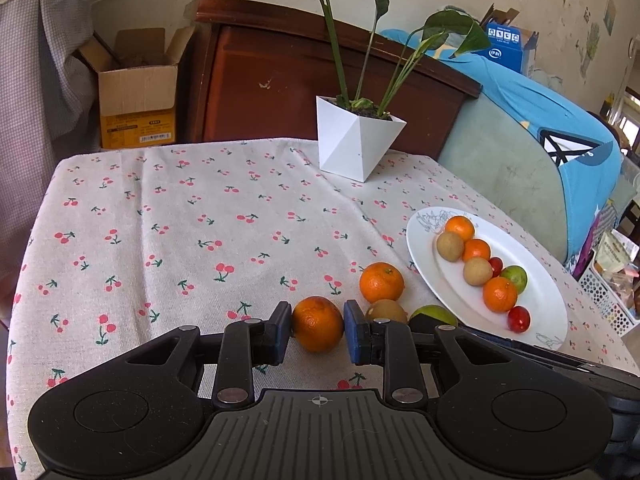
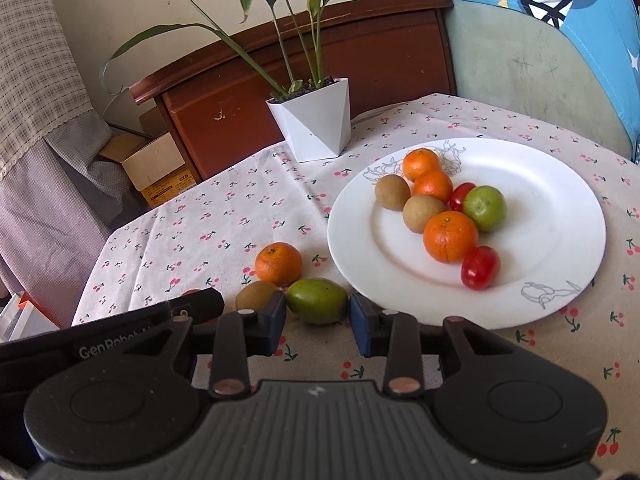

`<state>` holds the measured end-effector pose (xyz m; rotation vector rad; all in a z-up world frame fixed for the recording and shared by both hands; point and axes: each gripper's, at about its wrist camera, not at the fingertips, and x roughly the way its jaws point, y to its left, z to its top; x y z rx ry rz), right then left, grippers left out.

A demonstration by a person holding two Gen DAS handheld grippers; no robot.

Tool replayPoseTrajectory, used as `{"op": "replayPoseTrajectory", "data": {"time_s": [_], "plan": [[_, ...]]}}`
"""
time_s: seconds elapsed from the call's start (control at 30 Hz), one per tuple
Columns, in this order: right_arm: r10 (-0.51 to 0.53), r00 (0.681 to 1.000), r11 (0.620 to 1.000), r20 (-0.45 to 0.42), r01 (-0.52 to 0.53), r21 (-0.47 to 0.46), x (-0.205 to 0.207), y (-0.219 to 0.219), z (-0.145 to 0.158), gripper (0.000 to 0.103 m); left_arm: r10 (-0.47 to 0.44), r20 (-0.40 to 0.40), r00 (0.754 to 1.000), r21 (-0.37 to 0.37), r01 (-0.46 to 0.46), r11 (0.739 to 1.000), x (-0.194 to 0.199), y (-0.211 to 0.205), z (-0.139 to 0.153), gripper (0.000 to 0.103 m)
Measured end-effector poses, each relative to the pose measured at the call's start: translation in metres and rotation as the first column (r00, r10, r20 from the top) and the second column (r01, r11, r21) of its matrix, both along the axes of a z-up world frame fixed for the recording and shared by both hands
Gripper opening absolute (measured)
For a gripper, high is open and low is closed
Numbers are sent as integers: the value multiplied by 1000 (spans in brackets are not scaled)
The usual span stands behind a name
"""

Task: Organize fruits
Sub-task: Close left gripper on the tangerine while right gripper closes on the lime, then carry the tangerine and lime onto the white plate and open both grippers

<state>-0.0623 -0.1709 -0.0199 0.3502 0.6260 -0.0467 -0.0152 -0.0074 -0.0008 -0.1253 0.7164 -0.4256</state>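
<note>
Nearest the left wrist camera, the left gripper (image 1: 317, 334) straddles an orange (image 1: 317, 323) on the cherry-print tablecloth (image 1: 180, 240); its blue pads sit at the fruit's two sides, but whether they press on it or merely flank it cannot be told. In the right wrist view, the right gripper (image 2: 318, 322) stands with its jaws apart around a green lime (image 2: 317, 300), a sliver of gap showing on the right side, so nothing is gripped. Just left of the lime lies a brown kiwi (image 2: 256, 295), touching it or nearly so, and just behind both sits a second orange (image 2: 278, 263). Farther right, the white plate (image 2: 560, 208) carries three small oranges, two brown fruits, a green lime and two red tomatoes, bunched in a loose line. Beyond the plate stands a white faceted planter (image 2: 314, 124) with long green leaves, at the table's far edge, before a dark wooden cabinet (image 2: 360, 64).
</note>
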Motion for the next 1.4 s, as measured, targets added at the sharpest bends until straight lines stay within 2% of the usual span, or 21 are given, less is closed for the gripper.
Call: {"op": "replayPoseTrajectory", "data": {"time_s": [0.4, 0.8, 1.03, 1.23, 1.4], "plan": [[21, 999, 1000, 40, -22, 16, -6, -2, 14, 34, 29, 17, 999, -18, -29, 999, -3, 1, 13, 25], [-46, 996, 999, 74, 46, 3, -19, -32, 38, 34, -1, 56, 998, -61, 4, 998, -7, -21, 37, 25], [-109, 993, 994, 51, 109, 12, -23, -74, 50, 34, -71, 65, 995, -99, 78, 992, -12, -53, 49, 25], [-103, 994, 995, 39, 104, -11, -14, -111, 57, 34, -159, 66, 985, -122, 166, 979, -17, -88, 49, 25], [-130, 992, 991, 6, 129, 29, -4, -135, 50, 34, -231, 68, 971, -103, 237, 966, -20, -116, 42, 25]]}}
